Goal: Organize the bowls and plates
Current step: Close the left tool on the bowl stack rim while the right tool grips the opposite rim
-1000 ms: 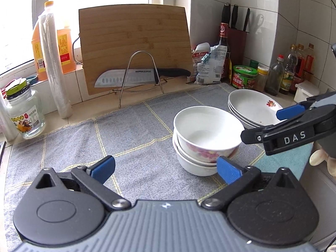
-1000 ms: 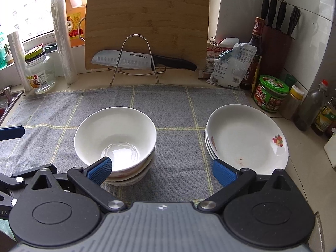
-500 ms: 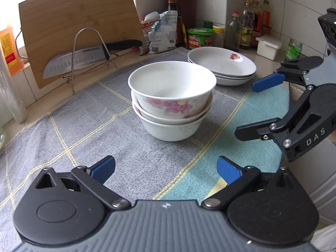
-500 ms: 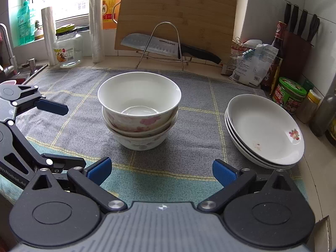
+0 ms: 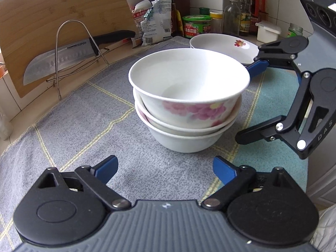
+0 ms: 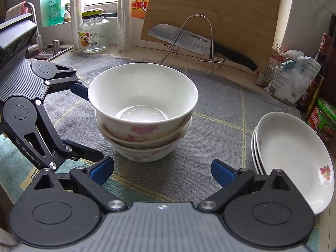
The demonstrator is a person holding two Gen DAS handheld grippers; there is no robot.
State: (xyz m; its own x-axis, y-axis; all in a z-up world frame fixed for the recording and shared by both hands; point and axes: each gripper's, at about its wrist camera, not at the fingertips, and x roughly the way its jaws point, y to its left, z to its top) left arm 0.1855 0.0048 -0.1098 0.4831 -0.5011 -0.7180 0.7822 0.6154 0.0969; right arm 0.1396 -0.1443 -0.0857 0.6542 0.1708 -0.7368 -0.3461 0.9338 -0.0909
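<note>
A stack of three white bowls (image 5: 189, 105) with pink flowers stands on the grey checked cloth (image 5: 84, 136). My left gripper (image 5: 164, 168) sits low at the stack's left side. Its jaws are closing, and the stack is just ahead of the blue pads, untouched. In the left wrist view my right gripper (image 5: 243, 105) comes in from the stack's right. Its jaws are also closing, one finger behind the top rim and one near the base, with no contact that I can see. The right wrist view shows the bowls (image 6: 142, 113), my right gripper (image 6: 161, 169) and my left gripper (image 6: 94, 126). Three stacked white plates (image 6: 294, 157) lie to the right.
A bamboo cutting board (image 6: 220, 10) leans at the back behind a wire rack holding a big knife (image 6: 189, 40). Sauce bottles, a green-lidded tub (image 5: 196, 26) and bags crowd the back right corner. A glass jar (image 6: 93, 33) and a tap stand at the back left.
Both grippers have sunk lower, rolled and come closer to the bowl stack, one on each side. Their jaws have narrowed, the left more than the right. Bowls and plates have not moved.
</note>
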